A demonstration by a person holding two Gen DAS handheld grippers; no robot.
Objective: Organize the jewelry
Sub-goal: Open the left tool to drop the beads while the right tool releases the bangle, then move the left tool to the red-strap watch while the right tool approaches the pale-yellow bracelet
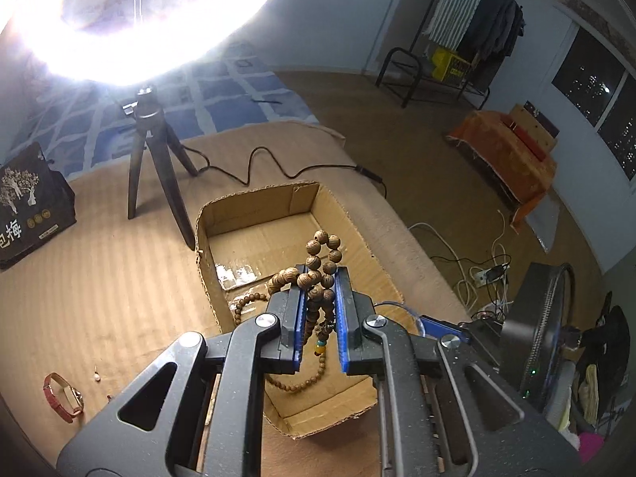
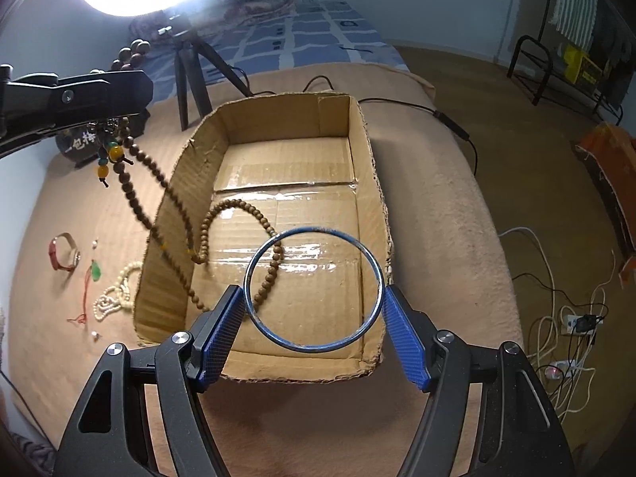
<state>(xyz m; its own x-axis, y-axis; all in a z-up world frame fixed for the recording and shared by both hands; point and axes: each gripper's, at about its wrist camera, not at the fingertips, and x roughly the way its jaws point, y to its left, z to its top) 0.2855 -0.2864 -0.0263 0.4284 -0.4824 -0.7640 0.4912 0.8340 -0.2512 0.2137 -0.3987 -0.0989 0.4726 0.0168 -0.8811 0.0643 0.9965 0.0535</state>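
Observation:
My left gripper [image 1: 320, 278] is shut on a bundle of wooden prayer beads [image 1: 321, 262] above the open cardboard box [image 1: 342, 214]. In the right wrist view the left gripper [image 2: 131, 87] sits at the upper left, and the small-bead strand [image 2: 179, 214] hangs from it into the box [image 2: 369, 147]. My right gripper [image 2: 314, 298] holds a blue bangle [image 2: 254, 256] across its width between both pads, above the box's near end. A red-strap watch [image 2: 63, 256], a green pendant on red cord [image 2: 94, 272] and a white bead necklace [image 2: 115, 294] lie on the tan blanket left of the box.
A ring light on a small black tripod [image 1: 153, 159] stands behind the box, its cable [image 1: 278, 167] trailing right. A black printed bag [image 1: 28, 202] sits at the left. Beyond the blanket's right edge lie cables and a power strip [image 2: 572, 322] on the floor.

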